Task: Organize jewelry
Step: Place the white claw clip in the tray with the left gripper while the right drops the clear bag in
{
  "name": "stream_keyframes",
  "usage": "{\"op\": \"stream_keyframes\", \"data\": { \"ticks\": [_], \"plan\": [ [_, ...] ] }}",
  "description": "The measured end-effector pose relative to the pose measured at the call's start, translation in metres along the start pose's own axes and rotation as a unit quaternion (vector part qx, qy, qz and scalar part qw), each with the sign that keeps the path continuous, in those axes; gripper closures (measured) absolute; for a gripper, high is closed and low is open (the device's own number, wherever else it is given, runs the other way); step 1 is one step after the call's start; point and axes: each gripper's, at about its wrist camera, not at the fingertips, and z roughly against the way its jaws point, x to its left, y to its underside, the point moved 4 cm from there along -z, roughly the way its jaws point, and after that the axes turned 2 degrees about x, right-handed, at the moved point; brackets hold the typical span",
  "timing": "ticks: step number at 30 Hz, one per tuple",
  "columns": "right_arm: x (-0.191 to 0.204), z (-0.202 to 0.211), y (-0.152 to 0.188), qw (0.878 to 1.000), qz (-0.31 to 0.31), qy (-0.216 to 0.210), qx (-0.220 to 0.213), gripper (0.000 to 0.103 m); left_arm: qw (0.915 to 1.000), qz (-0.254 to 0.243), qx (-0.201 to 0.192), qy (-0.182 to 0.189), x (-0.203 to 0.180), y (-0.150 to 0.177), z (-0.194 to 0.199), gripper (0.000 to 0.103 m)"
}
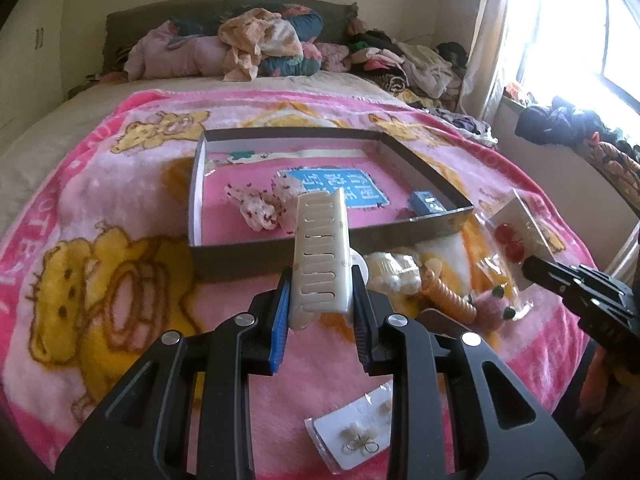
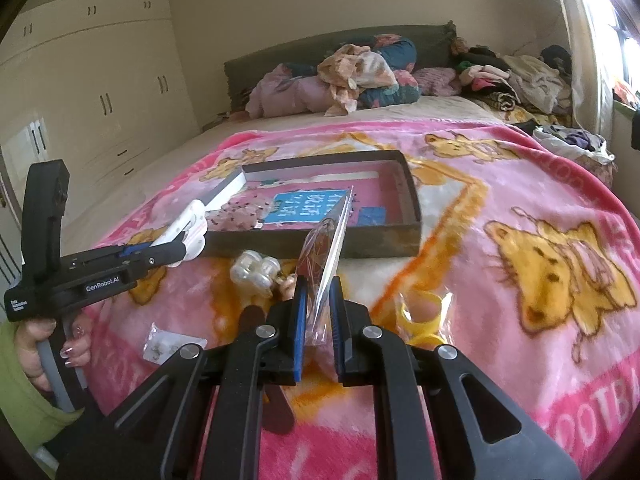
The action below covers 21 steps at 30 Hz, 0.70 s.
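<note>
holding a cream hair clip [image 1: 322, 256] by its lower end, the left tool [image 1: 320, 300] hovers before the box [image 1: 424, 232] on the bed; the right tool [image 2: 319, 316] pinches a packeted earring card [image 2: 326, 256]. clip: light, stiff, slippery. packet: flimsy; grip its edge.

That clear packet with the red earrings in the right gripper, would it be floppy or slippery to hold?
The clear packet probably holds fairly stiff: it stands upright above the right gripper without drooping. Its glossy film looks slippery. It seems light, being thin and flat.
</note>
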Motion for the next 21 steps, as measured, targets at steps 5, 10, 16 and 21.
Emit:
{"op": "stream_keyframes", "data": {
  "ticks": [5, 10, 16, 21],
  "plan": [
    [0.002, -0.01, -0.011, 1.0, 0.005, -0.003, 0.001, 0.092, 0.9999, 0.005, -0.009, -0.009, 0.005, -0.01, 0.0, 0.084],
    [0.001, -0.019, -0.021, 1.0, 0.007, -0.005, -0.001, 0.092, 0.9998, 0.013, -0.011, -0.014, 0.011, -0.02, -0.006, 0.084],
    [-0.004, -0.029, -0.035, 1.0, 0.009, -0.003, -0.005, 0.092, 0.9998, 0.012, -0.01, -0.015, 0.011, -0.031, -0.017, 0.084],
    [-0.013, -0.035, -0.051, 1.0, 0.008, 0.003, -0.014, 0.092, 0.9998, 0.006, -0.011, -0.013, 0.006, -0.041, -0.025, 0.084]
  ]
}}
